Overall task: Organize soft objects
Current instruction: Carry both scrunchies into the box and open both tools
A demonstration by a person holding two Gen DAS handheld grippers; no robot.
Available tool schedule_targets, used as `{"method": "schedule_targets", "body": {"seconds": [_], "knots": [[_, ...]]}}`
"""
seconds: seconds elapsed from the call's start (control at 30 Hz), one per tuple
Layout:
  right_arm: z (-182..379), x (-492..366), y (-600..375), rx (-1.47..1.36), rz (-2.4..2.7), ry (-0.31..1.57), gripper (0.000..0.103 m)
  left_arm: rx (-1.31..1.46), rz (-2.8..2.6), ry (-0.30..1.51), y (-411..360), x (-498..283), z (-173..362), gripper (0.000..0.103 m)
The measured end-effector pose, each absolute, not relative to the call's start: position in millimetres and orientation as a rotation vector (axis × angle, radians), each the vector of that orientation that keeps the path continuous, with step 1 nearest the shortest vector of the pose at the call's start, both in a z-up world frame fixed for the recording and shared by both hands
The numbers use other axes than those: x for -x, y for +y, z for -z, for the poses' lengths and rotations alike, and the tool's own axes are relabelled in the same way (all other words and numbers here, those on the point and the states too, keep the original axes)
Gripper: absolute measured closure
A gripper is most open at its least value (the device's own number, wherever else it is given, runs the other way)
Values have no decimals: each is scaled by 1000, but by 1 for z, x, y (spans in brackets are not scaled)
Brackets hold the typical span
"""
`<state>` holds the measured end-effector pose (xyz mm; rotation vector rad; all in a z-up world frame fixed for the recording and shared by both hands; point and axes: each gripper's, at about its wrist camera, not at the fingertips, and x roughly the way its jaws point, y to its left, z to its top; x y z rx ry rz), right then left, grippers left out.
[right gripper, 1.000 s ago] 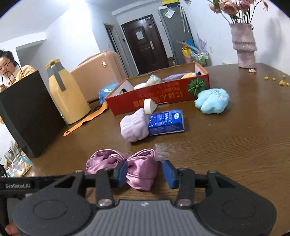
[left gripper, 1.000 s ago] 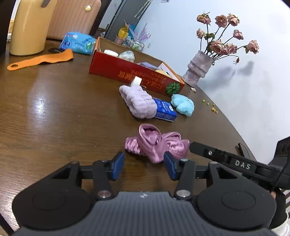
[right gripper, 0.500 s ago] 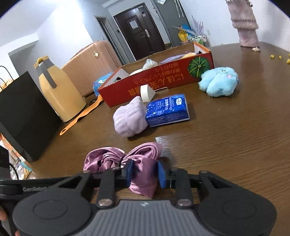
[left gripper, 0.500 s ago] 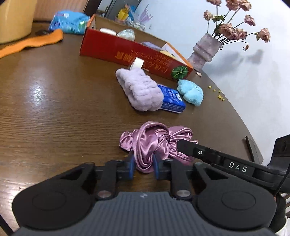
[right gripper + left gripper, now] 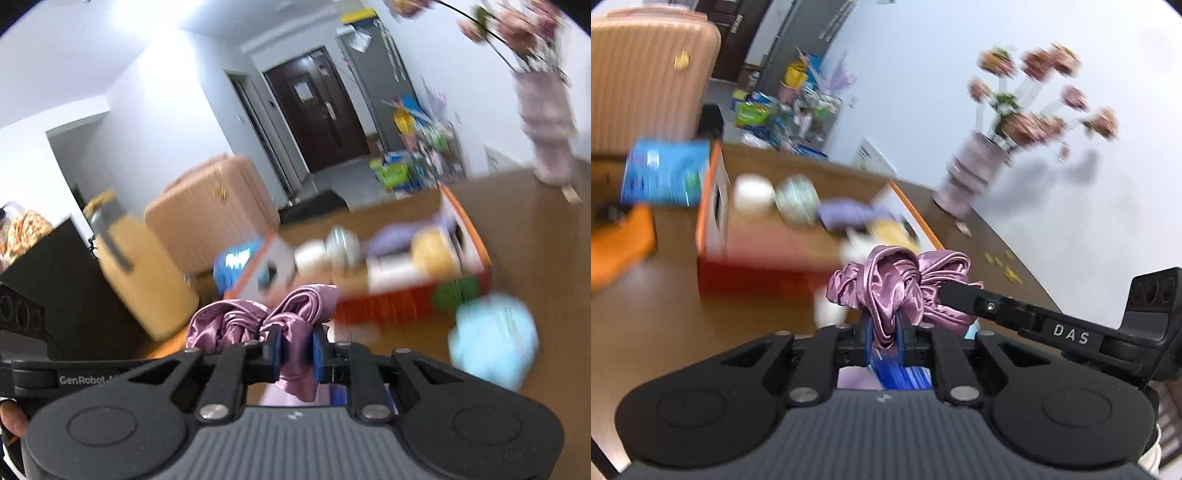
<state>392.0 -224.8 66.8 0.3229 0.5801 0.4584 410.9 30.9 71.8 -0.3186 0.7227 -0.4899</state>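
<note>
White walls and a dark door back a brown wooden counter (image 5: 665, 325), everything on it smeared by motion blur. Held clear above that counter is the pink satin scrunchie (image 5: 897, 284), pinched from two sides: the left tool (image 5: 884, 328) has its blue pads closing tight on one fold, and the right tool (image 5: 297, 349) is likewise closing, its pads pressed on the other fold of the same fabric. In the left wrist view the right tool's black arm reaches in from the right edge and meets the scrunchie.

Directly beyond the scrunchie stands the open red-and-orange cardboard box (image 5: 713, 206), already holding a white round thing, a pale green ball, something lilac and something yellow. A blue packet (image 5: 663, 171) lies just beside the box's far end. A light blue plush (image 5: 493, 341) sits near the box's green-marked corner. A vase of dried roses (image 5: 975, 177) stands well apart toward the wall. Behind the counter are a peach suitcase (image 5: 212, 206), a yellow jug (image 5: 142, 266) and a black bag (image 5: 62, 280).
</note>
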Motion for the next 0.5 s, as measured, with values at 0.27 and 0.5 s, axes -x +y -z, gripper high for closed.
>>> {"method": "schedule_targets", "body": {"seconds": [0.27,0.5], "knots": [[-50,-582,-166,-325,-431,761,87,249,257,903,49,-583,-46,90],[0,-656,-130,-319,-354,1004,78,151,243,987,45,-612,-22,77]]}}
